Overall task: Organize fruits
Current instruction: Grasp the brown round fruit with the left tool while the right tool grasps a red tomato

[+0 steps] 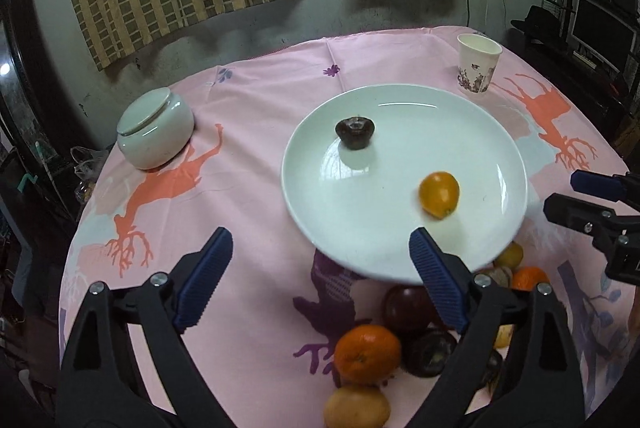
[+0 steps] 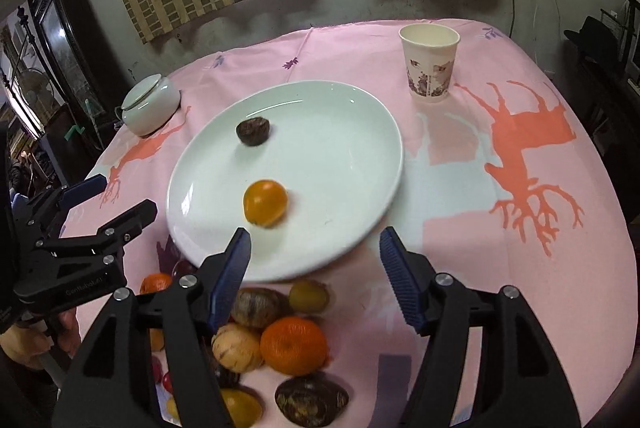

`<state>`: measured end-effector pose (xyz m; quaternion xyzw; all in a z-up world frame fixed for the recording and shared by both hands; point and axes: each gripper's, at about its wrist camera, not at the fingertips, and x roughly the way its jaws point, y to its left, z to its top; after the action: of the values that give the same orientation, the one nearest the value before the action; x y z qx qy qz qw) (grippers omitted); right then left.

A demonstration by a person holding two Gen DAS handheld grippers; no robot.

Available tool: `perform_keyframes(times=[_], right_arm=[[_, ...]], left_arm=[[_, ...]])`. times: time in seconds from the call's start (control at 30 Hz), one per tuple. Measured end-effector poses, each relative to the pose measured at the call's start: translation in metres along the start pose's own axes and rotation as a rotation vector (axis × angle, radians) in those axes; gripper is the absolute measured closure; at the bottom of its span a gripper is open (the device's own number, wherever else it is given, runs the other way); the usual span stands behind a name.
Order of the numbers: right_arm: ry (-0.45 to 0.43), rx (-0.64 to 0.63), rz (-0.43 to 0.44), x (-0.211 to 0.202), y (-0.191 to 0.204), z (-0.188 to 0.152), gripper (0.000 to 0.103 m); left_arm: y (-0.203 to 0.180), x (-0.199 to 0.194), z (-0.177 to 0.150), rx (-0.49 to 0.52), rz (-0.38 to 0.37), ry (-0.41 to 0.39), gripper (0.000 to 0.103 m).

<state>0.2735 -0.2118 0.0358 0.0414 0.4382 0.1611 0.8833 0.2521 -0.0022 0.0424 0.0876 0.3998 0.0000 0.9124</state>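
Note:
A white plate (image 1: 472, 116) (image 2: 344, 116) sits on the pink cloth. On it lie a dark brown fruit (image 1: 355, 133) (image 2: 253, 132) and a small orange fruit (image 1: 439, 195) (image 2: 265, 203), which looks blurred. A pile of fruit lies in front of the plate: an orange (image 1: 367, 354) (image 2: 294, 346), dark purple fruits (image 1: 408, 308), yellowish ones (image 2: 237, 347). My left gripper (image 1: 320, 270) is open and empty above the cloth, left of the pile. My right gripper (image 2: 316, 276) is open and empty over the plate's near rim.
A lidded white ceramic jar (image 1: 155, 132) (image 2: 149, 104) stands at the table's left. A patterned paper cup (image 1: 478, 62) (image 2: 429, 66) stands behind the plate to the right. The wall and curtains are behind the table.

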Motion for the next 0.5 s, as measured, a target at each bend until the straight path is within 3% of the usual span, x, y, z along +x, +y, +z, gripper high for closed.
perform_keyframes(times=[0.07,0.23,0.5], right_arm=[[-0.015,-0.003,-0.007,-0.014,0.0,-0.011,0.033],[-0.078,-0.004,-0.04,-0.052,0.0,-0.045,0.006],[-0.003,-0.116,-0.014,-0.063,0.026,-0.1,0.006]], left_arm=[[0.001,-0.013,-0.013,0.011,-0.007,-0.007,0.008],[0.005,-0.034,-0.058,0.036,-0.007,-0.005,0.003],[0.019,-0.066,-0.12,-0.017,-0.03,0.028,0.003]])
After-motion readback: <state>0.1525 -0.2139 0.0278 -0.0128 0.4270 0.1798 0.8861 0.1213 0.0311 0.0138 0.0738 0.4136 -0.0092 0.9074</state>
